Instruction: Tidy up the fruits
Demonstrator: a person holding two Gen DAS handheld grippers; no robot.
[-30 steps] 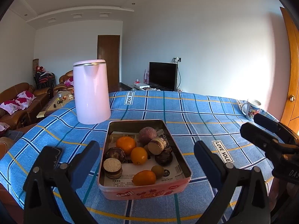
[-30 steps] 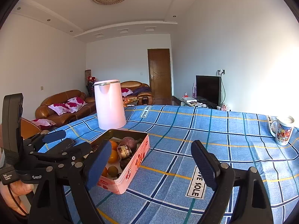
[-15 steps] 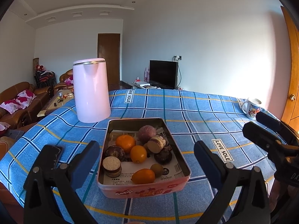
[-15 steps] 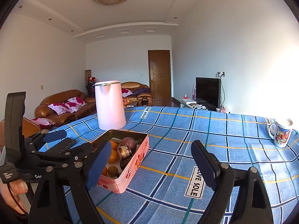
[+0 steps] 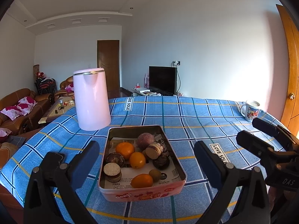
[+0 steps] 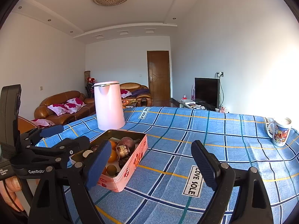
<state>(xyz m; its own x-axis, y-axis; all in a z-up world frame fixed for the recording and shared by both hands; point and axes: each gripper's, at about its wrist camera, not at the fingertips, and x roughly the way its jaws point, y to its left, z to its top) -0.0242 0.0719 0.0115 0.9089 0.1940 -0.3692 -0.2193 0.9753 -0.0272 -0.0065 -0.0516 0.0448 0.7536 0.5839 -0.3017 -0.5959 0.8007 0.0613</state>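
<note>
A pink tin box stands on the blue checked tablecloth, also in the right wrist view. It holds oranges, a purple round fruit, dark brown fruits, a small green fruit and cut round pieces. My left gripper is open and empty, its fingers to either side of the tin, in front of it. My right gripper is open and empty, to the right of the tin over bare cloth.
A tall pink kettle stands behind the tin at the left. A printed mug stands at the table's far right edge. Sofas and a low table lie beyond the left edge, a TV beyond the far edge.
Both grippers have tilted or drawn back slightly; the tin sits a little lower and farther in the left wrist view. Nothing was gripped or moved.
</note>
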